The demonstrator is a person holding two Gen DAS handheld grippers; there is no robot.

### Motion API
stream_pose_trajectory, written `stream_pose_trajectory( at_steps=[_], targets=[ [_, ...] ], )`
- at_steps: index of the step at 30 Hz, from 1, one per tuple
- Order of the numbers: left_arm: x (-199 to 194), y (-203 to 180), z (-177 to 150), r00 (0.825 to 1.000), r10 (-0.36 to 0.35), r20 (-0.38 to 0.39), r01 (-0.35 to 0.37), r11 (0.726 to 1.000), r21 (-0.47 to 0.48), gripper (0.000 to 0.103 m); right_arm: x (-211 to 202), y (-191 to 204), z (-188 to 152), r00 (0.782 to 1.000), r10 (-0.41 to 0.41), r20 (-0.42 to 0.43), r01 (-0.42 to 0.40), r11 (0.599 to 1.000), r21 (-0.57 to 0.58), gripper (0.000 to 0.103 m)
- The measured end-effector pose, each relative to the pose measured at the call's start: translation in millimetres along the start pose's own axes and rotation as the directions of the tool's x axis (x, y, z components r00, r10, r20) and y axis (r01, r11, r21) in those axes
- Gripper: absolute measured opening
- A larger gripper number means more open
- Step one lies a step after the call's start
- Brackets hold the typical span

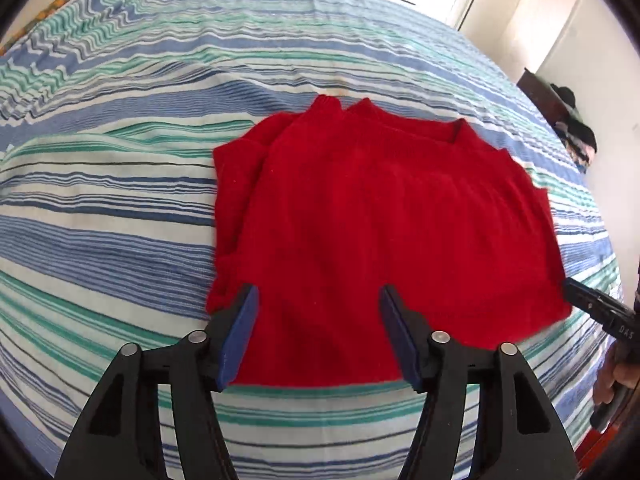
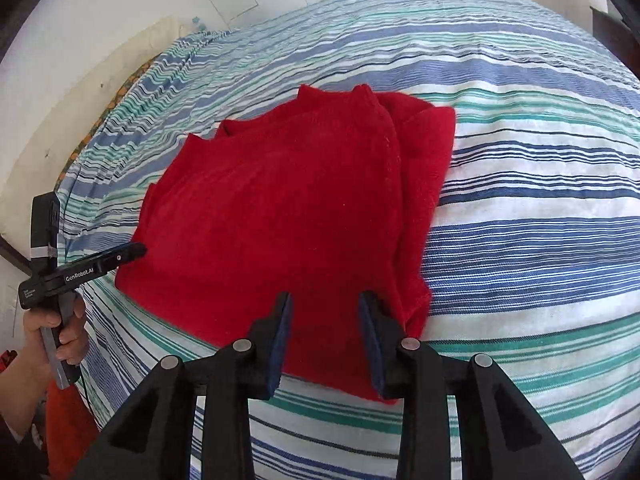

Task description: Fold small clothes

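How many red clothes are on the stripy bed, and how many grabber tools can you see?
Red sweater, partly folded, on the striped bedspread: 1
Grabber tools: 2, the left gripper and the right gripper, both with fingers apart
Total: 3

Red knitted fleecy small garment [image 1: 380, 220], partly folded, lies flat on bed's blue, green and white striped cotton cover [image 1: 120, 208]. Sleeves tucked in along both side edges, neckline at the far end, hem nearest the cameras, slightly rumpled.
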State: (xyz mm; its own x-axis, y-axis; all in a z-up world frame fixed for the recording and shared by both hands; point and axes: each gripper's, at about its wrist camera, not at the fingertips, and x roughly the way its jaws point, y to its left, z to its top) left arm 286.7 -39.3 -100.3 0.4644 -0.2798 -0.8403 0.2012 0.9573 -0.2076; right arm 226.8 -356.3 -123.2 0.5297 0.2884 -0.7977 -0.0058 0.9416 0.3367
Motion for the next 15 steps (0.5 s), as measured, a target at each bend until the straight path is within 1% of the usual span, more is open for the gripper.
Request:
stream_pose_trajectory(
  at_steps=[1, 2, 3, 4, 5, 7, 9, 10, 11, 12, 13, 14, 15],
  targets=[
    [-14, -2, -10, 1.0, -0.008, 0.023, 0.008, 1.0, 0.002, 0.083, -12, 6, -4, 1.0, 0.004, 0.029, -0.004, 1.0, -0.012, 0.035],
    [-23, -6, -22, 0.999, -0.004, 0.037, 0.004, 1.0, 0.017, 0.088, -23, 13, -10, 0.999, 0.007, 0.05, -0.006, 1.0, -0.029, 0.037],
    [-32, -11, -35, 0.999, 0.007, 0.044, -0.009, 0.999, 0.042, 0.088, -30, 20, -17, 0.998, 0.008, 0.056, -0.005, 0.999, -0.047, 0.042],
    [-36, -15, -50, 0.999, 0.026, 0.04, -0.029, 0.997, 0.069, 0.088, -35, 27, -27, 0.999, -0.001, 0.053, 0.004, 0.998, -0.064, 0.045],
    [-40, -20, -67, 0.998, 0.047, 0.033, -0.05, 0.994, 0.096, 0.088, -40, 33, -40, 0.999, -0.016, 0.044, 0.02, 0.997, -0.08, 0.051],
    [-43, -26, -104, 0.996, 0.089, 0.02, -0.091, 0.985, 0.149, 0.088, -42, 45, -68, 0.999, -0.043, 0.014, 0.044, 0.994, -0.102, 0.053],
    [-39, -27, -136, 0.99, 0.136, -0.02, -0.13, 0.974, 0.187, 0.089, -39, 53, -102, 0.997, -0.07, -0.036, 0.066, 0.992, -0.112, 0.053],
    [-35, -26, -152, 0.987, 0.154, -0.046, -0.142, 0.971, 0.195, 0.089, -38, 53, -118, 0.994, -0.093, -0.06, 0.086, 0.99, -0.11, 0.053],
    [-35, -22, -169, 0.985, 0.166, -0.055, -0.153, 0.97, 0.189, 0.091, -37, 54, -133, 0.991, -0.119, -0.068, 0.111, 0.988, -0.109, 0.054],
    [-38, -19, -181, 0.985, 0.171, -0.026, -0.164, 0.971, 0.176, 0.093, -40, 54, -146, 0.989, -0.139, -0.048, 0.133, 0.985, -0.112, 0.057],
    [-44, -16, -191, 0.984, 0.179, 0.008, -0.178, 0.971, 0.162, 0.099, -43, 54, -156, 0.988, -0.15, -0.023, 0.146, 0.983, -0.112, 0.058],
    [-45, -15, -195, 0.982, 0.186, 0.013, -0.186, 0.97, 0.156, 0.101, -45, 53, -164, 0.987, -0.162, -0.003, 0.161, 0.981, -0.105, 0.062],
    [-43, -13, -195, 0.983, 0.182, 0.004, -0.18, 0.972, 0.153, 0.102, -46, 53, -168, 0.985, -0.172, 0.009, 0.172, 0.981, -0.094, 0.065]
  ],
)
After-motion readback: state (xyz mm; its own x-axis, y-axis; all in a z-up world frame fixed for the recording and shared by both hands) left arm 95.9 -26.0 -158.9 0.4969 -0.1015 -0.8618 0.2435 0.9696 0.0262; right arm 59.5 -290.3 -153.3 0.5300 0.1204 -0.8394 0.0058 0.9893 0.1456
